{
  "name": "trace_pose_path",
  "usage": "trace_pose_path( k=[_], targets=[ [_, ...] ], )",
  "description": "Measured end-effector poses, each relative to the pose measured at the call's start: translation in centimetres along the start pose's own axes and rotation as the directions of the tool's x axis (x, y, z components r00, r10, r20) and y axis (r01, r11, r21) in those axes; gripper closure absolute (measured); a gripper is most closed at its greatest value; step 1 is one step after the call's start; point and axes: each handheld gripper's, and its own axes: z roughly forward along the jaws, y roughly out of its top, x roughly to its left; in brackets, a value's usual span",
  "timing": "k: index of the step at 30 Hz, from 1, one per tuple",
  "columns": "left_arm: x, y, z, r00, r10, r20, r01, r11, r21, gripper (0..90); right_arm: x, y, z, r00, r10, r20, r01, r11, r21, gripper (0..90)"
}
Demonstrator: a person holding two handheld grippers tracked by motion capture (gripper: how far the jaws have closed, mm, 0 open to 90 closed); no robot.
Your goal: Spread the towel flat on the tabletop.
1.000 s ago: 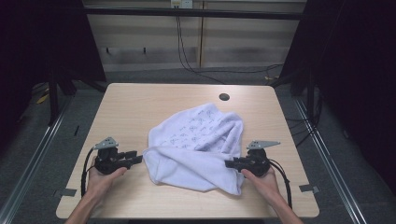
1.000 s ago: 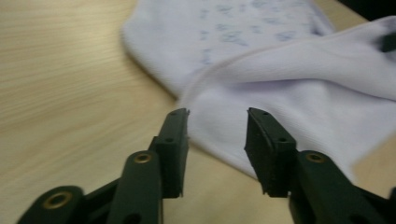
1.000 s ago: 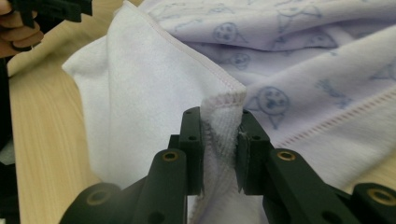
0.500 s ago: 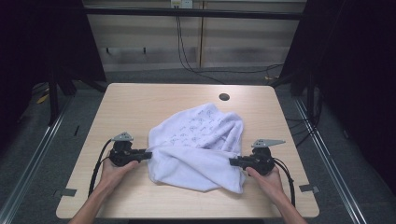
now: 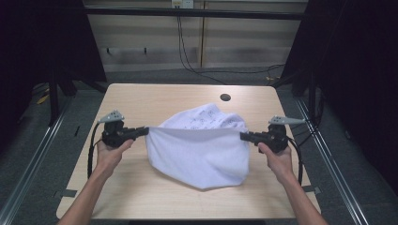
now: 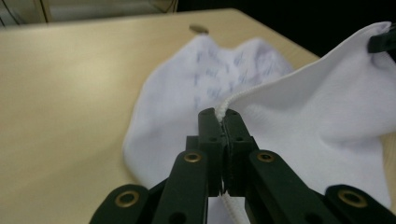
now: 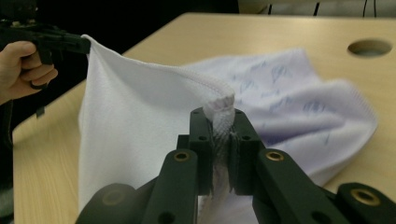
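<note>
A light wooden table (image 5: 141,187) bears a white towel (image 5: 197,159), perhaps faintly printed, partly lifted.

Towel (image 5: 199,150) mid-table (image 5: 141,101), between left gripper (image 5: 143,131) and right gripper (image 5: 245,136), hole (image 5: 225,97) behind.

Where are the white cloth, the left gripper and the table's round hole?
white cloth (image 5: 197,152), high view, on its hanging front panel.
left gripper (image 5: 146,131), high view, at its jaws' tips.
round hole (image 5: 225,97), high view, at its centre.

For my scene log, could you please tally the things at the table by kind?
White cloth: 1
Handheld grippers: 2, left gripper and right gripper, each shut on the cloth's top edge
Wooden table: 1
Total: 4
</note>
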Motion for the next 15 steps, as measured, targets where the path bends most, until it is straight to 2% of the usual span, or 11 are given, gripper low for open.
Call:
trace_pose_path(
  k=[1, 2, 3, 4, 5, 10, 12, 15],
  targets=[
    [-0.3, 1.3, -0.4, 1.0, 0.003, 0.006, -0.003, 0.9993, -0.036, 88.5, -0.6, 1.8, -0.5, 0.9999, 0.015, 0.007, -0.015, 0.999, -0.035, 82.5],
    [-0.7, 2.3, -0.8, 0.9998, 0.015, 0.014, -0.015, 0.998, -0.061, 88.5, -0.6, 1.8, -0.5, 0.9999, 0.015, 0.007, -0.015, 0.999, -0.035, 82.5],
    [-1.0, 3.2, -1.2, 0.9994, 0.029, 0.021, -0.027, 0.9957, -0.088, 88.5, -0.9, 2.5, -0.9, 0.9998, 0.018, 0.009, -0.017, 0.998, -0.055, 82.7],
    [-1.4, 4.0, -1.6, 0.9989, 0.036, 0.029, -0.033, 0.9931, -0.113, 88.5, -1.1, 4.0, -1.8, 0.9997, 0.024, 0.002, -0.024, 0.995, -0.1, 82.7],
    [-1.7, 4.8, -1.9, 0.9982, 0.052, 0.029, -0.048, 0.9904, -0.13, 88.5, -1.1, 4.0, -1.8, 0.9997, 0.024, 0.002, -0.024, 0.995, -0.1, 82.7],
    [-3.0, 8.3, -3.7, 0.994, 0.108, 0.017, -0.103, 0.9772, -0.186, 88.5, 0.3, 7.9, -4.3, 0.9995, -0.032, 0.009, 0.033, 0.986, -0.165, 82.8],
    [-3.9, 9.8, -4.8, 0.9909, 0.133, 0.021, -0.125, 0.9659, -0.227, 88.5, 1.1, 9.7, -5.4, 0.9974, -0.068, 0.02, 0.071, 0.981, -0.18, 82.8],
    [-5.6, 12.1, -6.9, 0.9823, 0.187, 0.01, -0.177, 0.9436, -0.28, 88.4, 2.5, 12.2, -7.4, 0.993, -0.116, 0.024, 0.118, 0.966, -0.23, 82.6]
  ],
)
